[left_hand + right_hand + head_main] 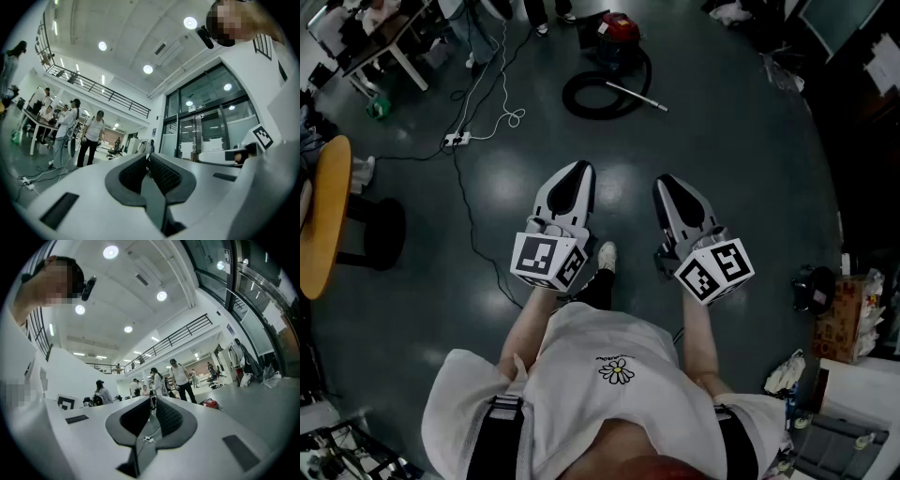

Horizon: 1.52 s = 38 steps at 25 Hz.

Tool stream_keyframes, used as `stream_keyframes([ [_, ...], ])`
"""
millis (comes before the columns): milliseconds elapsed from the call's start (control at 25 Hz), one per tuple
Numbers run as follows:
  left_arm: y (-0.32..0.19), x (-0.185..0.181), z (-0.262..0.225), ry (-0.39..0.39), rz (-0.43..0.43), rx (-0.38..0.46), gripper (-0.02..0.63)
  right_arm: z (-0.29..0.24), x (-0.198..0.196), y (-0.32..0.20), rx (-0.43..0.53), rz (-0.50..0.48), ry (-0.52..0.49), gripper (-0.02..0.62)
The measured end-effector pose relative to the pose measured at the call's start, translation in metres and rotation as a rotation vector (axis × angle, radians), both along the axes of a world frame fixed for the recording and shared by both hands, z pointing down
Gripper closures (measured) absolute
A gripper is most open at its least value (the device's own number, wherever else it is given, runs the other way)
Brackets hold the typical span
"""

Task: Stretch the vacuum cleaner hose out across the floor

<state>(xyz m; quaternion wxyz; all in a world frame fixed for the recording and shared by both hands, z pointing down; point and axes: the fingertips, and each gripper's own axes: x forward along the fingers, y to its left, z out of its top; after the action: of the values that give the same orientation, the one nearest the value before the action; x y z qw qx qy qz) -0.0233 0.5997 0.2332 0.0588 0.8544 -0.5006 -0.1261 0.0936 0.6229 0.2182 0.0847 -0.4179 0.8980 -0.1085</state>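
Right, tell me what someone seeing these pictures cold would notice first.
First come the two white grippers held out side by side in the middle of the head view, the left gripper and the right gripper, both shut and empty. Beyond them, near the top, a red vacuum cleaner stands on the dark floor. Its black hose lies coiled in a loop beside it, well clear of both grippers.

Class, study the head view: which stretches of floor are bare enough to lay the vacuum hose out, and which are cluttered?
Bare floor runs from the coiled hose down to the left claw and right claw, and right of the wand. Crowded: upper left, with power strip, cables and desk; lower right, with boxes.
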Motion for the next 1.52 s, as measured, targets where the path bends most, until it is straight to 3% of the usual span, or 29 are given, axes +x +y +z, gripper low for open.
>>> stream_keyframes([
  [120,-0.060,-0.014,-0.003,-0.008,-0.001,-0.005,0.575,-0.005,-0.016,-0.054,-0.010,0.005,-0.024,0.572],
  [160,-0.080,-0.016,-0.006,-0.006,0.011,-0.003,0.526,-0.006,-0.020,-0.075,0.002,0.024,-0.010,0.511],
  [200,-0.101,-0.017,-0.010,0.003,0.026,0.003,0.453,-0.009,-0.024,-0.098,0.030,0.050,0.014,0.364],
  [240,-0.123,-0.018,-0.017,0.018,0.038,0.009,0.400,-0.013,-0.028,-0.121,0.069,0.076,0.043,0.267],
  [280,-0.145,-0.020,-0.024,0.035,0.044,0.016,0.388,-0.018,-0.031,-0.142,0.103,0.093,0.067,0.258],
  [520,-0.233,-0.019,-0.032,0.045,0.047,0.007,0.388,-0.023,-0.026,-0.233,0.088,0.127,0.030,0.258],
  [840,-0.349,-0.005,0.007,0.002,0.041,-0.070,0.388,0.012,-0.007,-0.359,0.003,0.118,-0.051,0.259],
  [1000,-0.435,0.000,0.017,-0.013,0.028,-0.067,0.388,0.036,0.002,-0.451,-0.017,0.108,-0.065,0.259],
  [1200,-0.561,-0.017,0.016,0.096,0.007,-0.132,0.388,0.051,0.006,-0.580,-0.077,0.088,-0.053,0.259],
  [1400,-0.664,-0.032,0.011,0.019,-0.041,-0.134,0.388,0.050,0.007,-0.685,-0.132,0.066,-0.051,0.259],
  [1520,-0.711,-0.042,0.016,0.019,-0.032,-0.149,0.388,0.047,-0.002,-0.732,-0.118,0.056,-0.012,0.259],
])
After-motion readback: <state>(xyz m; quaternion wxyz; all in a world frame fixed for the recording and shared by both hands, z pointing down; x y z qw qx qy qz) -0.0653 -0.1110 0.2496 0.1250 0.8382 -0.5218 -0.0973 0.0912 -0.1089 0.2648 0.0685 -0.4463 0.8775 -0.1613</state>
